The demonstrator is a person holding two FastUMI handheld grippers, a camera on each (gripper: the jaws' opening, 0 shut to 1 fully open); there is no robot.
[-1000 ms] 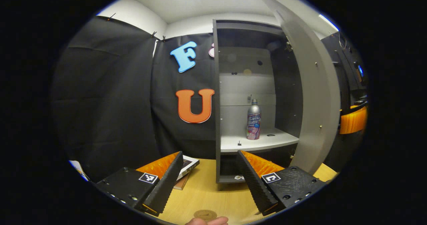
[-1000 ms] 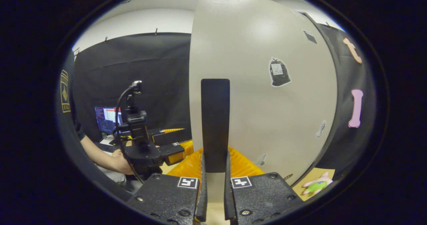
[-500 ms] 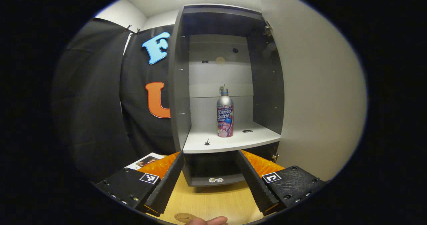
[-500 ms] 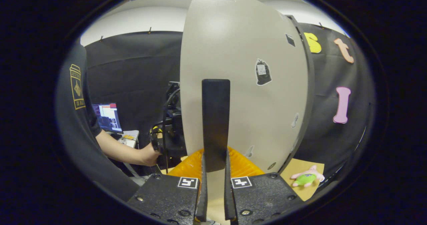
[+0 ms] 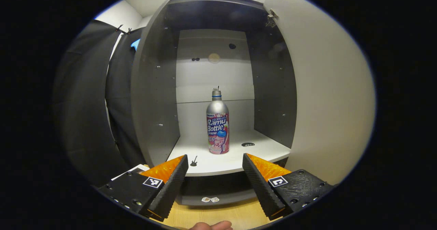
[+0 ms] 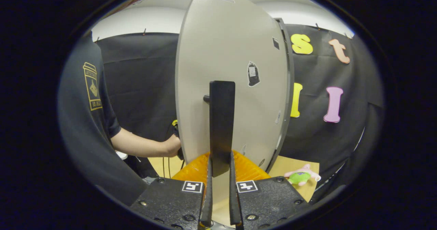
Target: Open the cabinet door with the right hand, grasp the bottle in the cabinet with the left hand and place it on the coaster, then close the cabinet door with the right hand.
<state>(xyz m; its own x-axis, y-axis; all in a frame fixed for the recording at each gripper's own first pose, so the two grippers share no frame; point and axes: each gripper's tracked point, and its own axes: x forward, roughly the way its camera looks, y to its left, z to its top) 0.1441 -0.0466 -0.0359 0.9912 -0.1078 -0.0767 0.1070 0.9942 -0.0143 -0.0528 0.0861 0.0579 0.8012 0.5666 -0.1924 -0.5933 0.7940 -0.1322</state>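
In the left gripper view a silver bottle (image 5: pixel 217 124) with a pink and blue label stands upright on the white shelf (image 5: pixel 263 151) of the open grey cabinet (image 5: pixel 153 97). My left gripper (image 5: pixel 215 170) is open, its fingers spread just in front of the shelf edge and below the bottle, not touching it. The cabinet door (image 5: pixel 327 97) is swung wide at the right. In the right gripper view my right gripper (image 6: pixel 220 178) is shut on the door's black vertical handle (image 6: pixel 222 120), with the pale door (image 6: pixel 235 69) face behind it.
A wooden tabletop (image 5: pixel 218 214) lies under the cabinet. Small stickers (image 5: pixel 210 199) sit on the lower cabinet ledge. A small plush toy (image 6: pixel 300 177) lies on the table right of the door. A person's arm (image 6: pixel 143 146) and dark sleeve (image 6: pixel 88 103) stand left of the door.
My left gripper has moved closer to the cabinet and turned right, so the bottle is larger and centred. The door has swung further open with my right gripper on its handle.
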